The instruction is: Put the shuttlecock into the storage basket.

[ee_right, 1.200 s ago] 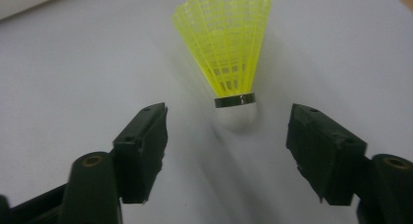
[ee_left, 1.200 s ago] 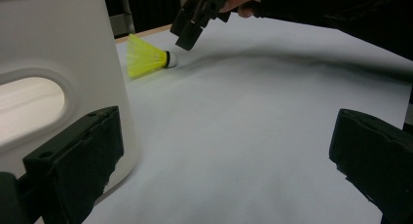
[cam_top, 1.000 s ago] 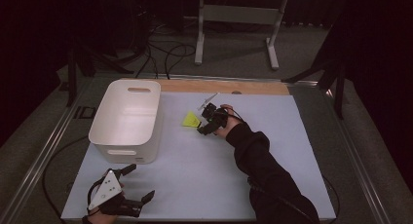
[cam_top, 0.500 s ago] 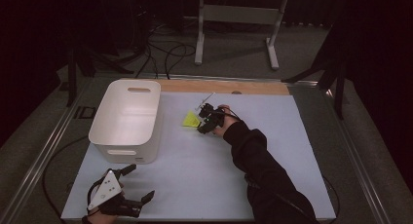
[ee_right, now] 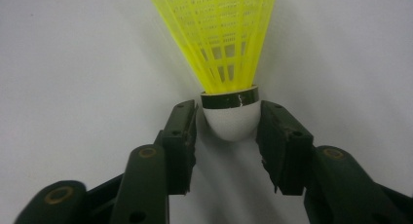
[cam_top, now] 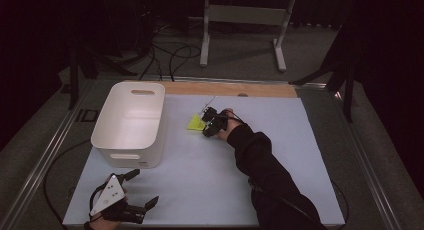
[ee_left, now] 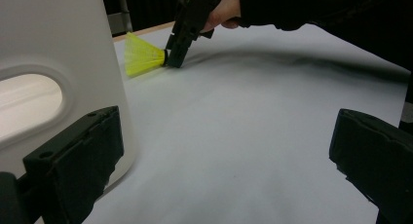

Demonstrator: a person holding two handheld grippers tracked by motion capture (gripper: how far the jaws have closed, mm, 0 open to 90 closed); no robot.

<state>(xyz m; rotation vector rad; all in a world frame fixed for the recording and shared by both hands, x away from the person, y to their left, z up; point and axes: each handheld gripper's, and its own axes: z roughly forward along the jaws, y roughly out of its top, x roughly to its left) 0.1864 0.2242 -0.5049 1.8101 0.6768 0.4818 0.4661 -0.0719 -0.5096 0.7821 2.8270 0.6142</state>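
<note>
High view: my right tongs (cam_top: 206,123) rest on the pale surface (cam_top: 280,190) just right of the white bin (cam_top: 131,121), their tips at a yellow shuttlecock (cam_top: 194,123) that lies between bin and hand. My left tongs (cam_top: 141,192) sit at the near left corner, well apart from it, jaws spread with nothing between them.

Left gripper view: both black jaws stand wide, the bin wall close on the left. Far off, my right tongs (ee_left: 174,58) meet the shuttlecock (ee_left: 142,56) at its base.

Right gripper view: the right tongs (ee_right: 229,129) have just been closing. The shuttlecock's white cork (ee_right: 230,121) sits between the pads, which touch its gold band on both sides; the yellow skirt (ee_right: 214,36) points away.
</note>
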